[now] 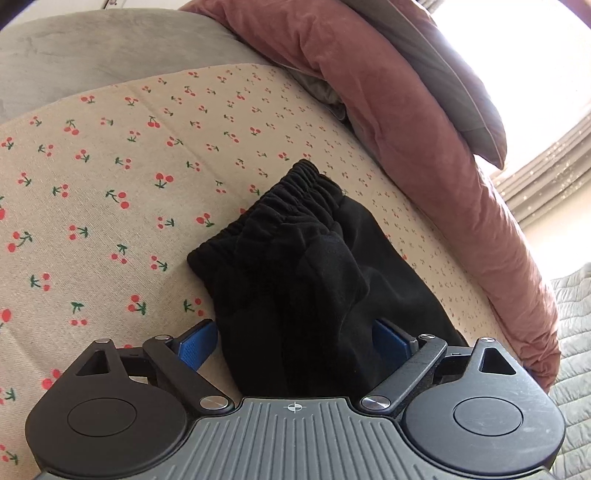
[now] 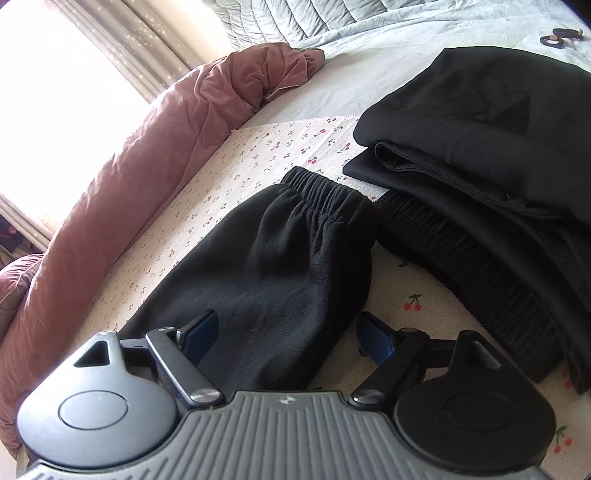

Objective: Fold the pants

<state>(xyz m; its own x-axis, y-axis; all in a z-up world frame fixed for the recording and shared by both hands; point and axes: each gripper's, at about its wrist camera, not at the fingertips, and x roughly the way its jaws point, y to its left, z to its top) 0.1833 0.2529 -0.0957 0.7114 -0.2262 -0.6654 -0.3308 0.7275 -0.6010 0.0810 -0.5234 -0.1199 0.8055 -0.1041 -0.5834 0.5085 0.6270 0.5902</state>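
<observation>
Black pants lie on a cherry-print sheet (image 1: 110, 184). In the left wrist view one leg with an elastic cuff (image 1: 280, 199) runs away from my left gripper (image 1: 295, 343), whose blue fingers (image 1: 195, 345) stand wide apart on either side of the bunched fabric. In the right wrist view a second cuffed leg (image 2: 266, 266) lies between the open fingers of my right gripper (image 2: 291, 336). The rest of the pants (image 2: 480, 140) sits folded in a pile to the right, ribbed waistband (image 2: 461, 258) below it.
A rolled pink duvet (image 1: 406, 122) borders the sheet, also in the right wrist view (image 2: 129, 166). A grey quilt (image 2: 332, 22) lies beyond. Bright window and curtain (image 2: 129, 48). Small dark items (image 2: 561, 37) sit at the far right.
</observation>
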